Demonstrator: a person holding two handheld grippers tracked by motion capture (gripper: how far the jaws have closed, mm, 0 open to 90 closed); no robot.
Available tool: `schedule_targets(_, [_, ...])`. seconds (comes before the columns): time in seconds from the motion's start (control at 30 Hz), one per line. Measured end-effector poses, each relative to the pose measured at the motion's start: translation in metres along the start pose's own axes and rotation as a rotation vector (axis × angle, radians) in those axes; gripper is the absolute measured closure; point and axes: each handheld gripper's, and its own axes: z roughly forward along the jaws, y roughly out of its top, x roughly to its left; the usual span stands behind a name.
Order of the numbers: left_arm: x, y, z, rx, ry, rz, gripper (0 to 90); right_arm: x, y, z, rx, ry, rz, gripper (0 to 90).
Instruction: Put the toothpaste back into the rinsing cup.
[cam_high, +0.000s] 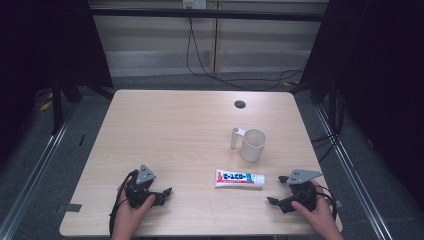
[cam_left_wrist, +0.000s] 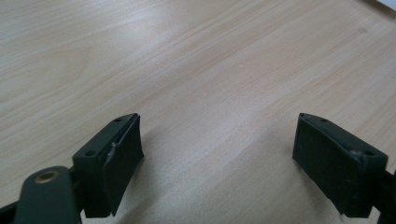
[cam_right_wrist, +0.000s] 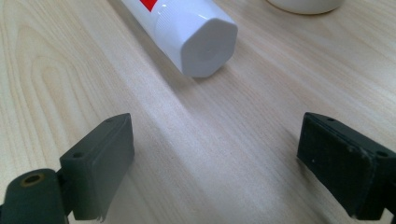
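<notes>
Pale wood-grain laminate covers the counter (cam_high: 165, 135), a rounded-corner slab with a small dark round hole (cam_high: 240, 104) near its far edge. A white tube (cam_high: 239, 178) lies flat toward the near right, between the two grippers but closer to the right one; its long axis runs left to right across the counter, with the flat crimped end to the left and the cap (cam_high: 258, 179) pointing right. Blue and red print runs along its smooth body, and in the right gripper view the cap (cam_right_wrist: 208, 44) is a matte, faceted white plug with fine ribbing behind it, facing the camera. Just beyond the tube stands a white mug (cam_high: 252, 145), upright and plain, a smooth cylinder with its handle (cam_high: 236, 137) turned to the left. The left gripper (cam_high: 162, 194), black with a grey three-cornered plate on top, rests low at the near left in a hand (cam_high: 131, 212); its jaws stand wide apart over bare wood, their blocky pads (cam_left_wrist: 122, 158) dull and slightly scuffed. The right gripper (cam_high: 277, 200), held in the other hand (cam_high: 316, 212) at the near right, points left toward the tube's cap, its jaws likewise spread wide with nothing between them.
</notes>
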Motion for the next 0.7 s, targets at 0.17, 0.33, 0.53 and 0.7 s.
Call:
schedule_targets(0.17, [0.0, 0.0, 0.0, 0.0, 0.0, -0.001, 15.7, 0.0, 0.0, 0.0, 0.0, -0.002, 0.004, 10.4])
schedule_targets(0.33, [0.0, 0.0, 0.0, 0.001, 0.0, 0.001, 15.7, 0.0, 0.003, 0.0, 0.019, -0.006, 0.006, 10.8])
schedule_targets(0.53, [0.0, 0.0, 0.0, 0.001, -0.001, 0.0, 15.7, 0.0, 0.017, 0.001, 0.125, -0.002, 0.011, 14.4])
schedule_targets(0.7, [0.0, 0.0, 0.0, 0.001, 0.002, 0.001, 15.7, -0.003, 0.03, 0.001, 0.22, 0.054, 0.027, 19.6])
